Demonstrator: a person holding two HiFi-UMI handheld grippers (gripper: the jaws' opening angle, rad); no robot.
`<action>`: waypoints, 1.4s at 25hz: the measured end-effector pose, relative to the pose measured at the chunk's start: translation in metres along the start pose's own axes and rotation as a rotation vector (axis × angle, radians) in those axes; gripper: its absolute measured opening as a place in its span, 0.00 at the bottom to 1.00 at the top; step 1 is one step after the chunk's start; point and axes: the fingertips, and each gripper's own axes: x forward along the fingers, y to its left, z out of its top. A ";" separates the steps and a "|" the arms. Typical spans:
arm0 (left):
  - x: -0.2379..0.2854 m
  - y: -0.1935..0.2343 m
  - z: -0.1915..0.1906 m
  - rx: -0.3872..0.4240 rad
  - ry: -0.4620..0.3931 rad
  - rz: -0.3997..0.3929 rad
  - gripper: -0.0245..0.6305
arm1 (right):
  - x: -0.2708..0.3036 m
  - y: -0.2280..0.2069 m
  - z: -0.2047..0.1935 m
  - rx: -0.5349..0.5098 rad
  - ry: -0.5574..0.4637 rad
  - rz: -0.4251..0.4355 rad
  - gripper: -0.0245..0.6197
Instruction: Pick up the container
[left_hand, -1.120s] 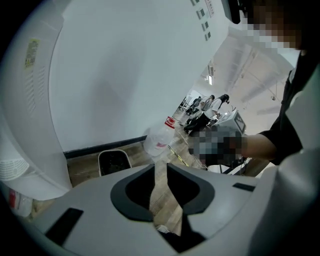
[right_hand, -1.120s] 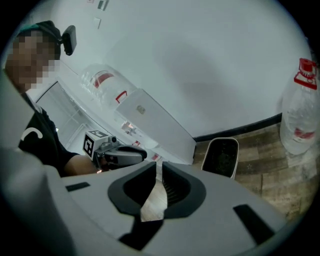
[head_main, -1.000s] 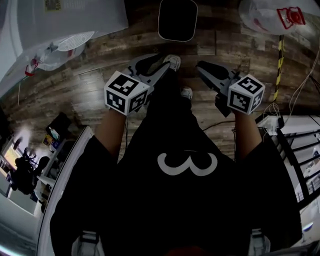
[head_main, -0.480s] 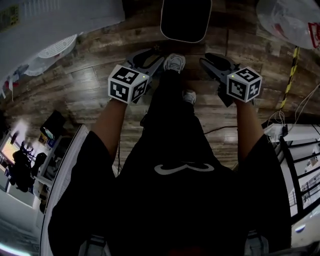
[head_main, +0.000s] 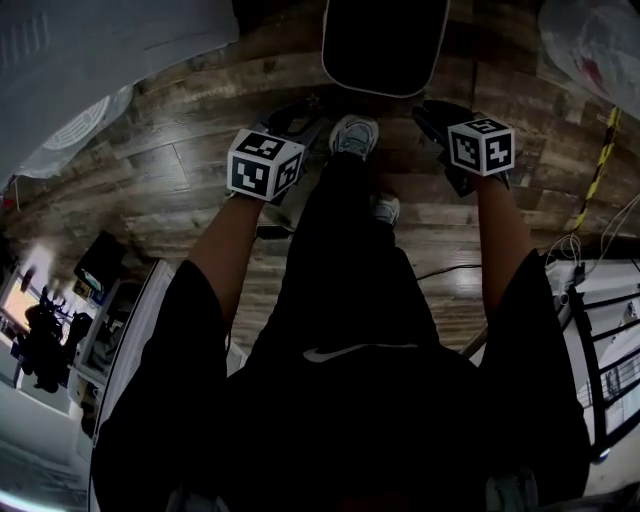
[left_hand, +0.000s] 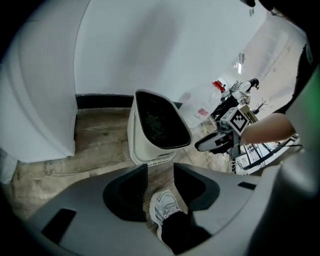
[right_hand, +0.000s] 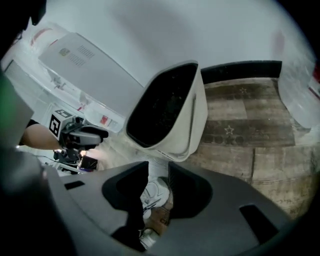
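Both sets of jaws stand apart, having just been opening, with nothing gripped: left gripper; right gripper; a white shoe shows through each gap; just beyond, the white container stands untouched on the wooden floor.

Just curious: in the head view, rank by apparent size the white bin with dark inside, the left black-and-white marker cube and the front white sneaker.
White bin with dark inside (cropped)
Left black-and-white marker cube (nearer the camera)
Front white sneaker
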 end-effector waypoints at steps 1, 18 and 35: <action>0.003 0.005 -0.002 -0.010 -0.002 0.005 0.27 | 0.007 -0.010 -0.003 0.010 0.005 -0.016 0.24; 0.027 0.050 -0.016 -0.116 0.012 0.030 0.27 | 0.070 -0.086 0.004 0.184 -0.042 -0.110 0.27; 0.020 0.042 -0.011 -0.152 -0.015 0.017 0.27 | 0.073 -0.082 0.006 0.232 -0.045 -0.119 0.11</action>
